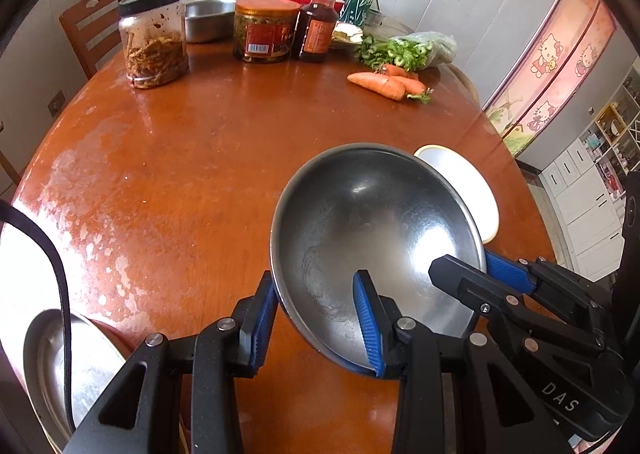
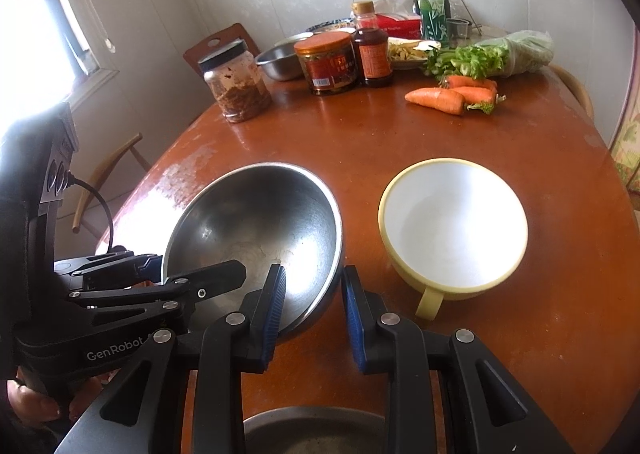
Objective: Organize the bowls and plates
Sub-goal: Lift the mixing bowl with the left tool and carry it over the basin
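A large steel bowl (image 1: 372,222) hangs tilted just above the brown table (image 1: 192,158), and both grippers hold it. My left gripper (image 1: 314,282) is shut on its near rim, one pad inside and one outside. My right gripper (image 2: 313,272) is shut on the rim of the same bowl (image 2: 260,222); in the left wrist view the right gripper (image 1: 460,260) comes in from the right. A white bowl with a yellow rim and handle (image 2: 452,230) stands on the table to the right, partly hidden behind the steel bowl in the left wrist view.
A steel dish (image 1: 52,366) sits at the table's near left edge, and another steel vessel (image 2: 312,430) lies below my right gripper. At the far side stand jars (image 1: 154,38), a sauce bottle (image 1: 316,22), a steel basin (image 1: 208,18), carrots (image 1: 384,84) and greens (image 1: 404,50). A wooden chair (image 1: 94,22) stands behind.
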Demonstrator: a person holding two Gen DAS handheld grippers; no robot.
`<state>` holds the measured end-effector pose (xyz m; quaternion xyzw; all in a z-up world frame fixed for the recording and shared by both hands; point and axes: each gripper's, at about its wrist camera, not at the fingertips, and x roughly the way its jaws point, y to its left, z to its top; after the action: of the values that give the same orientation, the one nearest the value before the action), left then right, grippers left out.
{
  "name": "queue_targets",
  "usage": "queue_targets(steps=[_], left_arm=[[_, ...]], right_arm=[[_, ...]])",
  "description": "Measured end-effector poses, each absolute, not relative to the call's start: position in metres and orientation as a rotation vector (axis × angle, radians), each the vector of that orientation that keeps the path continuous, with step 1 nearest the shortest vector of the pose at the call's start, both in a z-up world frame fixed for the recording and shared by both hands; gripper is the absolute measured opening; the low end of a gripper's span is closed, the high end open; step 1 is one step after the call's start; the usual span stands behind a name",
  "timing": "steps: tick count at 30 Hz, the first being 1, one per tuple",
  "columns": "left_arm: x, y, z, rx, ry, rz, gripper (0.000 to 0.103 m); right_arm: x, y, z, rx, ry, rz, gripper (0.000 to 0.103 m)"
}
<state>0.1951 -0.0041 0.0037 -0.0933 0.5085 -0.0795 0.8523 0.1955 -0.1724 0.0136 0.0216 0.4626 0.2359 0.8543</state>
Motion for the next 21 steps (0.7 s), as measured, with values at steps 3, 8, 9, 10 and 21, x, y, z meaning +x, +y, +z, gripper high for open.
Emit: queue_targets(steps=[3, 8, 9, 10, 21], left_arm=[[0.189, -0.006, 0.008, -0.193, 1.057, -0.169, 0.039], [0.178, -0.010, 0.017, -0.181, 1.036, -0.170, 0.039], [0.176, -0.011, 0.019, -0.181, 1.032, -0.171, 0.039], [0.174, -0.012, 0.021, -0.179, 1.028, -0.173, 0.039], [0.147, -0.026, 0.036, -0.146, 0.990, -0.190, 0.039]], right_arm=[[0.190, -0.176, 0.018, 0.053, 0.963, 0.499, 0.029], [0.180, -0.180, 0.026, 0.061, 0.942, 0.502, 0.029], [0.178, -0.181, 0.028, 0.062, 0.936, 0.503, 0.029], [0.176, -0.182, 0.030, 0.062, 0.931, 0.503, 0.030], [0.145, -0.195, 0.046, 0.065, 0.878, 0.497, 0.029]])
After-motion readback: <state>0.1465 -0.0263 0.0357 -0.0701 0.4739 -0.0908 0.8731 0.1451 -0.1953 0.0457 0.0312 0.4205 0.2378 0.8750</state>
